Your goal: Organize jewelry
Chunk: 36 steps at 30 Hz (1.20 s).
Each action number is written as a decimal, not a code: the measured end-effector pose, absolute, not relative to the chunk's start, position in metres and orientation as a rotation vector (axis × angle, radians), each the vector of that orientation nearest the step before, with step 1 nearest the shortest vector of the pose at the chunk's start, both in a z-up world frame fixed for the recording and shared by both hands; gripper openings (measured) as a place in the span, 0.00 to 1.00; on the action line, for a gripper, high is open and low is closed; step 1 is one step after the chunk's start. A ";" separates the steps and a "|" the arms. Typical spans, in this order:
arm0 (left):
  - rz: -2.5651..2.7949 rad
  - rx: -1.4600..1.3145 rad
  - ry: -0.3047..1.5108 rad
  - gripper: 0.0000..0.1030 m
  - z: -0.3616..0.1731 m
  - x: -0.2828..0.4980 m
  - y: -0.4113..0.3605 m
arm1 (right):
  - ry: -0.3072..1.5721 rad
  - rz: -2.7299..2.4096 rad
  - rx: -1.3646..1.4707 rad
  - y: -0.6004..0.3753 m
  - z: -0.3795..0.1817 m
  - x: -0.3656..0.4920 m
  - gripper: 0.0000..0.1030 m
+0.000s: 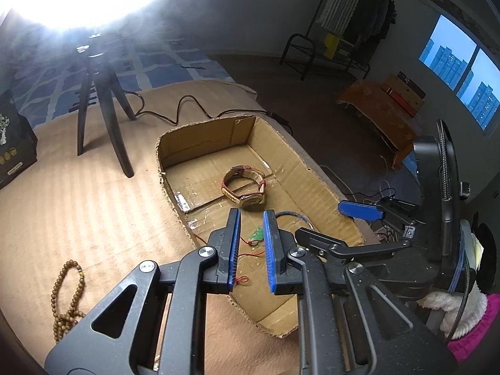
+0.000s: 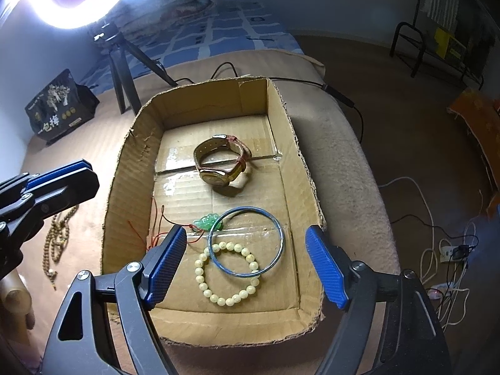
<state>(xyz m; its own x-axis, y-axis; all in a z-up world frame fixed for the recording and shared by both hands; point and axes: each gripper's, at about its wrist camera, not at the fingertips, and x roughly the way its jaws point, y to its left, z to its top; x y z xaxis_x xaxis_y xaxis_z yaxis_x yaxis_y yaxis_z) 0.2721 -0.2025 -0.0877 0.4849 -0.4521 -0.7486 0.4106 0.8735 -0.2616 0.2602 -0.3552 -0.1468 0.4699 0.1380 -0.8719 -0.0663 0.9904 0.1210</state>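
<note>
An open cardboard box (image 2: 300, 143) lies on the beige cover. It holds a brown-strapped watch (image 2: 222, 162), a green pendant on red cord (image 2: 207, 222), a blue bangle (image 2: 250, 208) and a cream bead bracelet (image 2: 218, 298), with the bangle overlapping the bracelet. My right gripper (image 2: 247, 231) hangs open above bangle and bracelet, nothing between its pads. My left gripper (image 1: 251, 215) hovers over the box's left edge, jaws almost together and empty; past it I see the watch (image 1: 245, 187) and pendant (image 1: 257, 234). A long string of wooden beads (image 1: 70, 290) lies outside the box, to its left.
A ring light on a black tripod (image 1: 103, 109) stands behind the box, its cable (image 1: 181, 106) trailing across the cover. A black printed bag (image 2: 59, 106) sits at the far left. Cables and a power strip (image 2: 443, 250) lie on the floor to the right.
</note>
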 end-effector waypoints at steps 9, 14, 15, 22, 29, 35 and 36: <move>-0.504 -0.034 0.898 0.12 -0.069 0.259 -0.185 | 1.038 0.140 0.088 -0.349 -0.128 0.247 0.76; -0.483 -0.025 0.880 0.12 -0.056 0.249 -0.167 | 1.017 0.162 0.077 -0.340 -0.115 0.237 0.76; -0.478 -0.024 0.878 0.12 -0.053 0.246 -0.162 | 1.012 0.171 0.072 -0.337 -0.112 0.234 0.76; -0.454 0.003 0.882 0.37 -0.043 0.233 -0.127 | 0.969 0.209 -0.019 -0.308 -0.097 0.215 0.76; -0.402 0.000 0.892 0.40 -0.043 0.215 -0.081 | 0.966 0.269 -0.023 -0.284 -0.091 0.200 0.76; -0.351 -0.016 0.919 0.40 -0.054 0.203 -0.042 | 0.986 0.318 0.006 -0.265 -0.093 0.190 0.76; -0.345 -0.021 0.923 0.40 -0.055 0.202 -0.037 | 0.992 0.328 0.014 -0.261 -0.094 0.188 0.76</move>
